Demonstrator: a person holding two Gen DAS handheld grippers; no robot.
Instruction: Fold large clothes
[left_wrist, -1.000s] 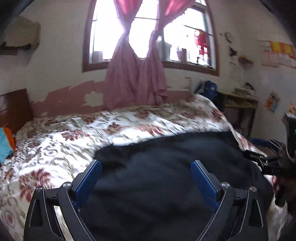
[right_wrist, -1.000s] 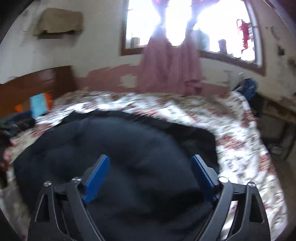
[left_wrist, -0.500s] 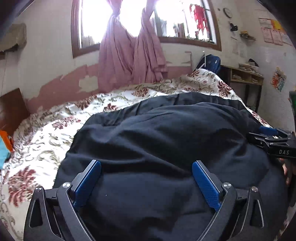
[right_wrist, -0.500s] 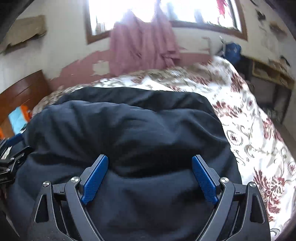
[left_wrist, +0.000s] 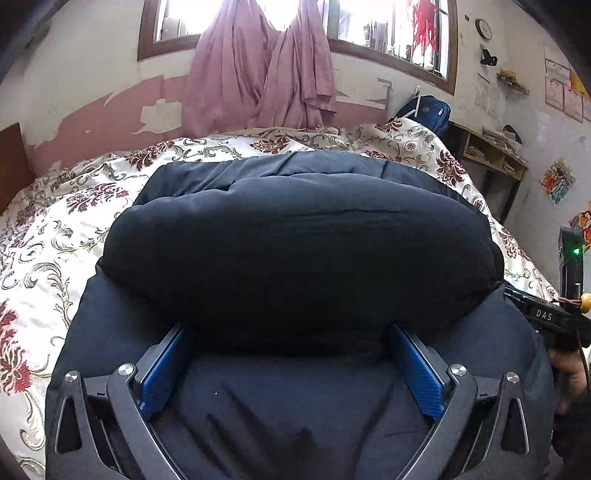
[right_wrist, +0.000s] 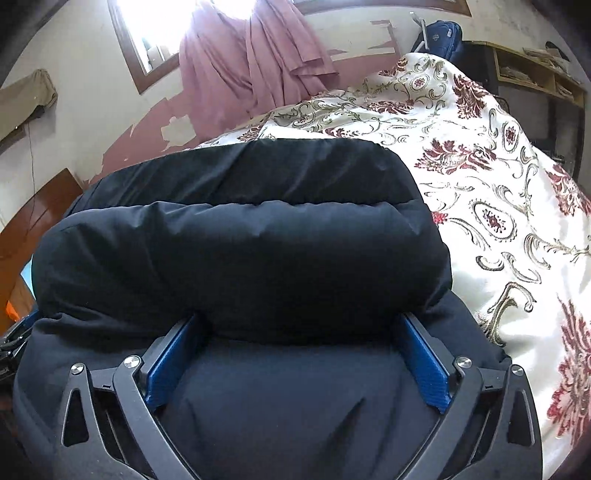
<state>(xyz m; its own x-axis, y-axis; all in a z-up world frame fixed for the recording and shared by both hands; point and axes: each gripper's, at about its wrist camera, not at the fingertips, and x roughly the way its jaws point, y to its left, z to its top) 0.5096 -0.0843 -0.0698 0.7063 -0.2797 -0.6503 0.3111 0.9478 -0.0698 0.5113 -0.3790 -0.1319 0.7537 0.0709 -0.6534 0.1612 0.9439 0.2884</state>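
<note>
A large puffy dark navy garment (left_wrist: 295, 251) lies on the bed, a thick fold of it rolled over onto its near part; it also fills the right wrist view (right_wrist: 240, 251). My left gripper (left_wrist: 291, 354) is open, its blue pads (left_wrist: 162, 373) spread wide, tips tucked under the near edge of the fold. My right gripper (right_wrist: 299, 350) is open the same way, pads (right_wrist: 424, 369) at the fold's near edge. The right gripper's body shows at the right edge of the left wrist view (left_wrist: 546, 317). Neither gripper clamps the cloth.
The bed has a white floral cover (left_wrist: 55, 240), (right_wrist: 517, 184). Pink curtains (left_wrist: 258, 74) hang at the window behind. A wooden shelf (left_wrist: 491, 155) and a blue bag (left_wrist: 428, 110) stand at the far right. A wooden headboard (right_wrist: 33, 221) is at the left.
Both grippers have come down and forward onto the garment. The far part of the garment has been brought over into a thick fold lying right in front of the fingers.
</note>
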